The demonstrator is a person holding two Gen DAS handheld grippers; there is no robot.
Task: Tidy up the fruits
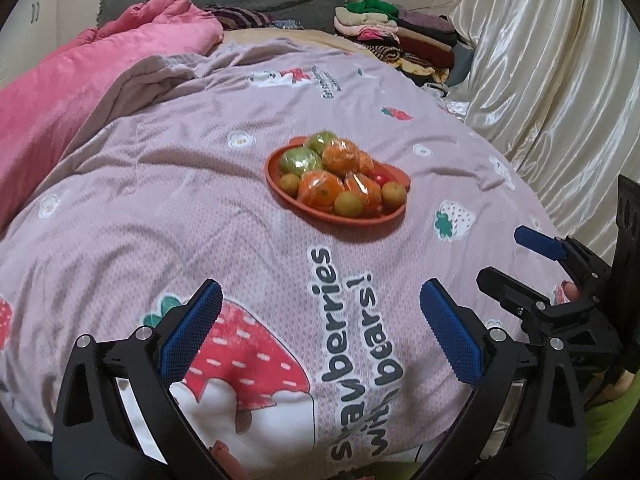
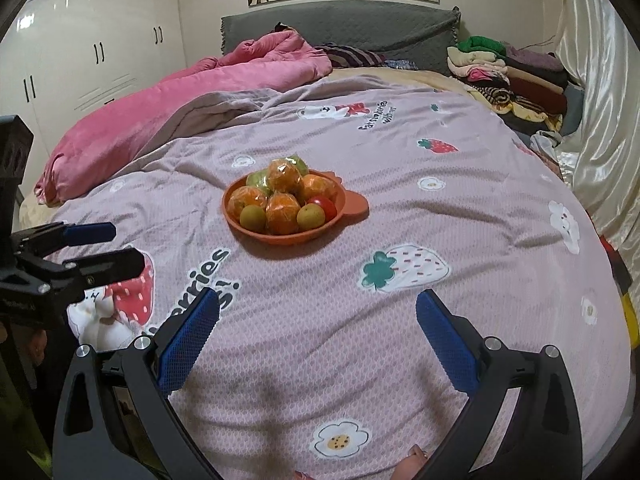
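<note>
Your left gripper (image 1: 320,312) hangs over the quilt with its 2 blue, mesh-textured pads (image 1: 192,332) spread wide and nothing between them. Your right gripper (image 2: 318,318) is just as wide apart and just as empty; from the left wrist view it shows at the right edge, black linkages and a smooth blue fingertip, beside the left one.

The fruit sits ahead of both tools, well apart from them, heaped in a shallow oval orange plate (image 2: 352,204) with a small flat tab handle, resting on the pale pink quilt (image 2: 360,340) printed with strawberries, flowers and lettering. In the heap you have 4 oranges (image 2: 284,176) wrapped in shiny, crinkled clear film, 2 green round fruits (image 1: 300,160) in the same glossy wrap at the far side, 3 small, dull yellow-brown round fruits (image 2: 253,217) along the near rim, and 1 smooth red fruit (image 2: 324,206) tucked among them.

A plush pink blanket (image 2: 180,108) lies bunched at the left, folded clothes (image 2: 512,76) are stacked by the grey quilted headboard (image 2: 360,28), and a satiny cream curtain (image 1: 540,60) hangs in folds on the right.
</note>
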